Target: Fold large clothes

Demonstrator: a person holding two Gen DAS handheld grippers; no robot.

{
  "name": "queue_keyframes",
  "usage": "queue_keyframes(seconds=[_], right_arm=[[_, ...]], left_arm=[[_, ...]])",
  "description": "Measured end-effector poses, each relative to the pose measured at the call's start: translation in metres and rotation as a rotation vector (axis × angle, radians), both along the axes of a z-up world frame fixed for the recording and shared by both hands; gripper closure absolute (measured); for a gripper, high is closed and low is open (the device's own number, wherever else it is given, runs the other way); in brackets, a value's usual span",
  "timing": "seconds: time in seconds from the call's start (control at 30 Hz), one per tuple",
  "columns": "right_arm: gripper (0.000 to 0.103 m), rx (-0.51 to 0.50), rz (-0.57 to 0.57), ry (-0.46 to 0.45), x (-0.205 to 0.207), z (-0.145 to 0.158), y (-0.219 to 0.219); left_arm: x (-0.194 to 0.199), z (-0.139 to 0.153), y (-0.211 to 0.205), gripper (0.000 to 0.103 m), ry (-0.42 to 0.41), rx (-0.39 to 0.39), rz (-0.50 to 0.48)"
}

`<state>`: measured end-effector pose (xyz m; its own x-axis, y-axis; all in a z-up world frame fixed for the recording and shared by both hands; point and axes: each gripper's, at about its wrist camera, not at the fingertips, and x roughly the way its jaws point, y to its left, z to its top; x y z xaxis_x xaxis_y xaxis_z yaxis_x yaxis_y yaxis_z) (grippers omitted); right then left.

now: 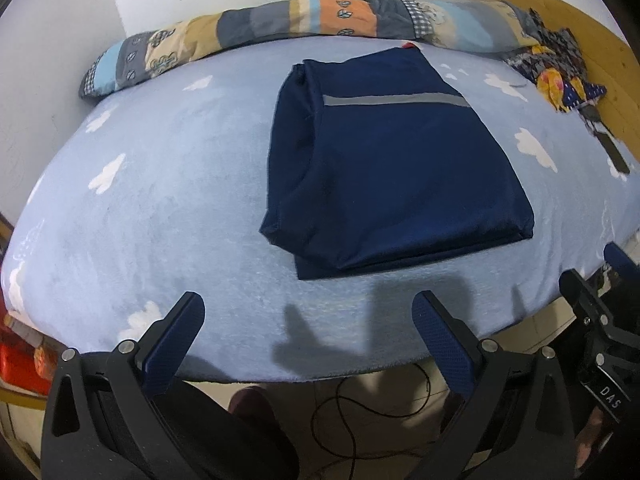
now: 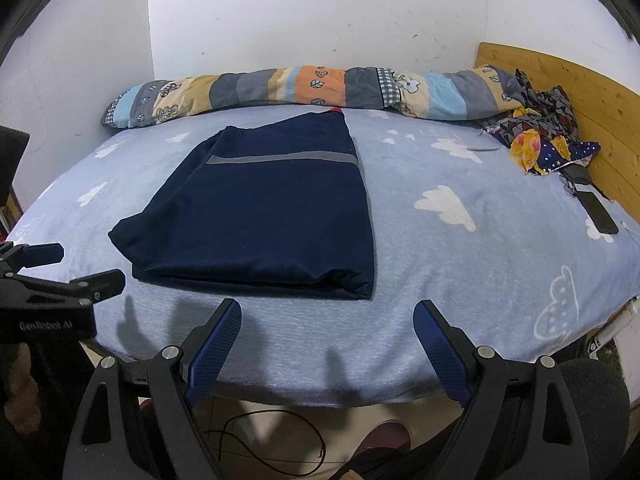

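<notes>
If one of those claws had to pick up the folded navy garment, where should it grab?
Probably the thick folded edge nearest the grippers, coming in low from the bed's front. The navy garment lies flat, its layers stacked and rounded there, so one finger could slide under. Both the right gripper and left gripper are open and empty.

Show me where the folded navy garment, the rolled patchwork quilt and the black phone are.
folded navy garment (image 2: 264,216), right wrist view, middle of its top layer
rolled patchwork quilt (image 2: 316,86), right wrist view, orange patch
black phone (image 2: 602,214), right wrist view, its screen
</notes>
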<state>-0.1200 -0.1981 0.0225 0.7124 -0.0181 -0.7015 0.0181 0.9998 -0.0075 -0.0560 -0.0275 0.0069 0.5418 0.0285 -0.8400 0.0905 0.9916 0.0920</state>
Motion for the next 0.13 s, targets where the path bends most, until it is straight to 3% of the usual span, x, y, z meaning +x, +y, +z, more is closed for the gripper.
queue_keyframes(seconds=[0.13], right_arm=[[0.013,-0.003,-0.007,0.000,0.0004,0.0002,0.0022]], left_arm=[[-0.0005,0.0017,0.0082,0.000,-0.001,0.002,0.026]])
